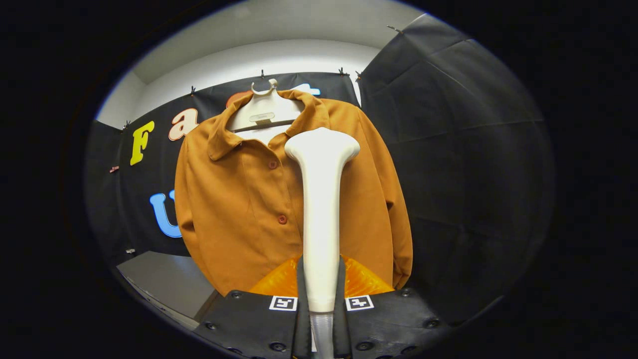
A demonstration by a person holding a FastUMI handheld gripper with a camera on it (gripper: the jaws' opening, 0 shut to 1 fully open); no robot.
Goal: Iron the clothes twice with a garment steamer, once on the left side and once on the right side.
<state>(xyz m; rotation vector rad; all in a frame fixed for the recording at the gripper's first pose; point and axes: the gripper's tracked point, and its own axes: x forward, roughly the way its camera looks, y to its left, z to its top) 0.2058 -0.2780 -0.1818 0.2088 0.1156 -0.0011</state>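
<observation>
A brown button-up shirt [239, 199] hangs on a white hanger [264, 112] against the booth's back wall. My gripper [321, 284] is shut on the handle of a white garment steamer [321, 199], which stands upright between the fingers. The steamer's wide head [322, 144] is up near the collar, over the shirt's right front panel, just right of the button line. Whether the head touches the cloth I cannot tell. A grey hose [322, 329] leaves the handle's bottom end between the fingers.
A grey table surface [164, 281] lies below and left of the shirt. Black cloth walls [463, 174] close the booth behind and to the right of the shirt.
</observation>
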